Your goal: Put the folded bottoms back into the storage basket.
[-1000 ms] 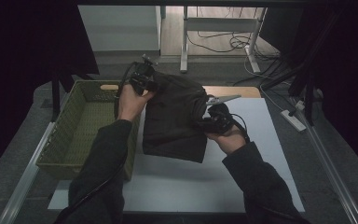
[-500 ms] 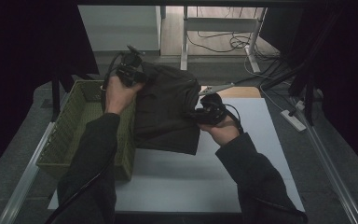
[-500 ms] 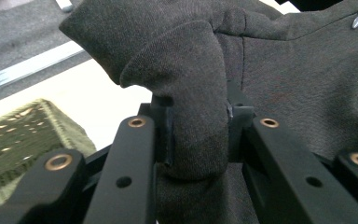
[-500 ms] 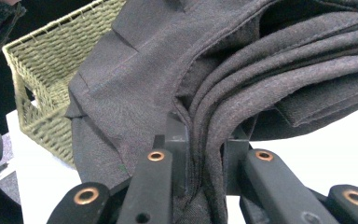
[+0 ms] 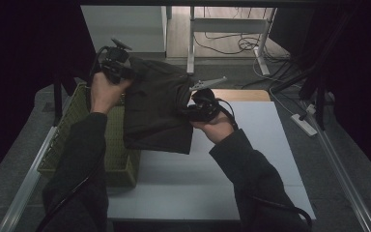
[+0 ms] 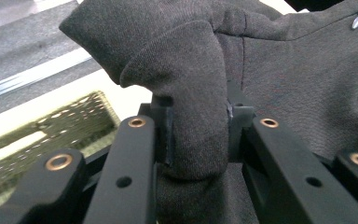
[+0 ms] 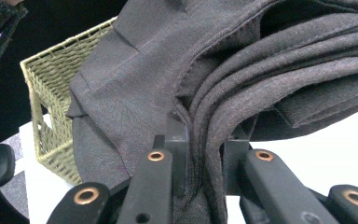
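A folded dark garment (image 5: 157, 108) hangs in the air between both hands, over the right rim of the green wicker basket (image 5: 67, 145) and the white table (image 5: 251, 164). My left gripper (image 5: 121, 67) is shut on its upper left corner; a fold of dark cloth (image 6: 196, 126) is pinched between the jaws. My right gripper (image 5: 198, 108) is shut on the right edge, with several cloth layers (image 7: 205, 154) clamped between its jaws. The basket (image 7: 51, 88) stands behind the garment (image 7: 140, 84) in the right gripper view.
The basket sits at the table's left side. A wooden board (image 5: 241, 94) lies at the table's far edge. A power strip (image 5: 305, 124) and cables (image 5: 222, 46) lie on the floor to the right and behind. Metal rails (image 5: 26, 183) run along both sides.
Both grippers have carried the garment to the left and higher, from over the table's middle toward the basket. The grip of each has stayed the same.
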Action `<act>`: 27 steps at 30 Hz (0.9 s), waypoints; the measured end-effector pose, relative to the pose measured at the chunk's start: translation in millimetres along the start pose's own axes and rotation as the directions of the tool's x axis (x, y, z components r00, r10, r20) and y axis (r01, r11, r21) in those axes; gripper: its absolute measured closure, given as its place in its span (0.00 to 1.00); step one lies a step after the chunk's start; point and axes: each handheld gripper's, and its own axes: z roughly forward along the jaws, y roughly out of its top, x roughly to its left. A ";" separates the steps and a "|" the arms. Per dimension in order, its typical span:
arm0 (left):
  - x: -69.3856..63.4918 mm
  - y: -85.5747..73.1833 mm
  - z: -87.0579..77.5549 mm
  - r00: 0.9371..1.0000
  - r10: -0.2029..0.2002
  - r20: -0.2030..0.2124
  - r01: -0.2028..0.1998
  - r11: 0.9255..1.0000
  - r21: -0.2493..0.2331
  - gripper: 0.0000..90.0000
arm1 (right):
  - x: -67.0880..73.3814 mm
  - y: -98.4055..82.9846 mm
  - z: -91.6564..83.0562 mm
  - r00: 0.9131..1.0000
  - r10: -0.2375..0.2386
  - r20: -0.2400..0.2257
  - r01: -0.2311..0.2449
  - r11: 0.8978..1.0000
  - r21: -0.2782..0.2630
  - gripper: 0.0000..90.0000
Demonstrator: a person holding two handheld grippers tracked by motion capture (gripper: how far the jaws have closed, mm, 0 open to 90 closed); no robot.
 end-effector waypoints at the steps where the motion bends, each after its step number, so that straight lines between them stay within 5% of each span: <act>1: 2.4 -0.9 -2.6 1.000 -0.001 -0.004 0.001 1.000 -0.001 0.80 | 1.4 2.3 2.1 1.000 -0.004 -0.003 0.004 1.000 0.000 0.87; 27: 66.9 -43.0 -49.7 0.993 -0.061 -0.102 0.063 0.998 0.014 0.80 | 42.0 38.7 74.1 0.995 -0.058 -0.078 0.059 0.998 0.010 0.87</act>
